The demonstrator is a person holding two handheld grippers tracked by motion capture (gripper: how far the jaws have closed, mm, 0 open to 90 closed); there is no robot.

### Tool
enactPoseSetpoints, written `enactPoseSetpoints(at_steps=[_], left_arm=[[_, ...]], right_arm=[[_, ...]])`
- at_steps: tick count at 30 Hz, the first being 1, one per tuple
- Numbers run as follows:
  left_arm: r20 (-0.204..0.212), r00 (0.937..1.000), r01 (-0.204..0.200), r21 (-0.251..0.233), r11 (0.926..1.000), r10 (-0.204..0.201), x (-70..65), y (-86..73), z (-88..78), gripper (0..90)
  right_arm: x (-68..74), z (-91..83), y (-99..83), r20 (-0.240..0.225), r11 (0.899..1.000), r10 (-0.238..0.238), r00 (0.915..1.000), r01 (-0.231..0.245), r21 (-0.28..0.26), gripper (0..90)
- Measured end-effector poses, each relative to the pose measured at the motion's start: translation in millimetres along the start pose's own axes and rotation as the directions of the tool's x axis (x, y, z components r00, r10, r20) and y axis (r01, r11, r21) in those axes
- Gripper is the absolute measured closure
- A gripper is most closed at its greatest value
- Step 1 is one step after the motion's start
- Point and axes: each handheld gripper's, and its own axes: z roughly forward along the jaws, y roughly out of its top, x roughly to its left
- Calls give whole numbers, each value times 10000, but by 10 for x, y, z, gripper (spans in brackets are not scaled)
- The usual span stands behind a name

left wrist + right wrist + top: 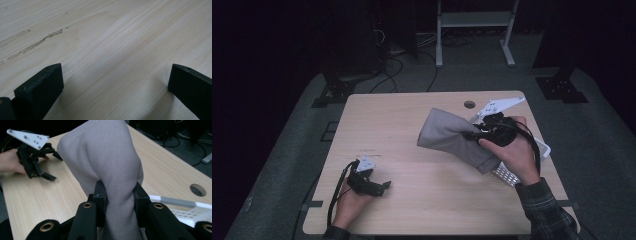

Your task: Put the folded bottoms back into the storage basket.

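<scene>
The grey cloth hung bunched in the air over the right half of the table, its lower end trailing down toward the white perforated basket at the table's right edge. I judged it was being drawn out of that basket, which is why the bulk of it stood up and leaned toward the middle of the table while the tail was nearest the rim. My right gripper had its jaws pinched on a gathered fold of the fabric; in the right gripper view the cloth narrowed to a waist between the two pads and ballooned above them, so the grip was taken on a thick wad, probably to keep the weave from sliding free. My left gripper lay low at the near left of the table, well apart from the cloth, its jaws spread wide with only bare wood between them. I kept it there, I think, ready to take a free corner.
</scene>
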Motion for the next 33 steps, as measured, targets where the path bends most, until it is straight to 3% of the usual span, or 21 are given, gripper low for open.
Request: enactPoseSetpoints(at_steps=[15,33], left_arm=[[2,10000,5,-4,10000,-5,0,0,0,0],[10,10000,28,-4,10000,-28,-2,0,0,0]], right_arm=[[-373,-194,-62,965,9984,558,9938,-565,44,697],[-828,-182,-340,2302,9884,1314,9642,-1452,440,696]])
